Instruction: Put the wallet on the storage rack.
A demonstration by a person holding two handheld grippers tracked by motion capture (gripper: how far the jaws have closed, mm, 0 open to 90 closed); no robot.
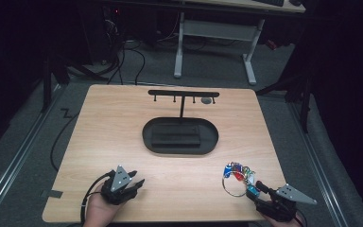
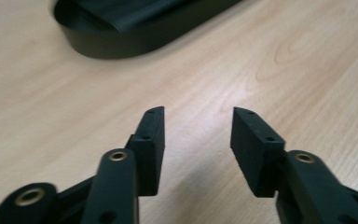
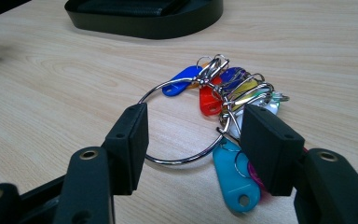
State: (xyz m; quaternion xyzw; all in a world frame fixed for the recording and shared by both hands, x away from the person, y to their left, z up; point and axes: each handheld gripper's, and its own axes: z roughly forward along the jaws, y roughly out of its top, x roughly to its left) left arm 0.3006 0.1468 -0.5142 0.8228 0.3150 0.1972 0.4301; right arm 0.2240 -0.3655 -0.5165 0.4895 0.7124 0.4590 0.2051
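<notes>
Counter (image 1: 123,142): pale wood, fine straight grain with some oval swirls. Oval tray (image 1: 212,137): matt black; hook stand (image 1: 183,93) rising from it, black too. Key ring (image 3: 177,158): bright silver metal. Key tags (image 3: 235,182) on it: turquoise, royal blue, red, yellow, a trace of pink. Both hand-held grippers, left (image 1: 134,182) and right (image 1: 260,187): black, each with a grey plate on top. Floor: dark grey.

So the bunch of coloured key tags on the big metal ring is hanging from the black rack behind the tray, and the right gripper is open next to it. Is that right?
Not quite. The bunch of coloured key tags on the metal ring lies flat on the wooden table, in front of the black tray, not on the rack. The right gripper view shows it. The right gripper is indeed open next to it.
</notes>
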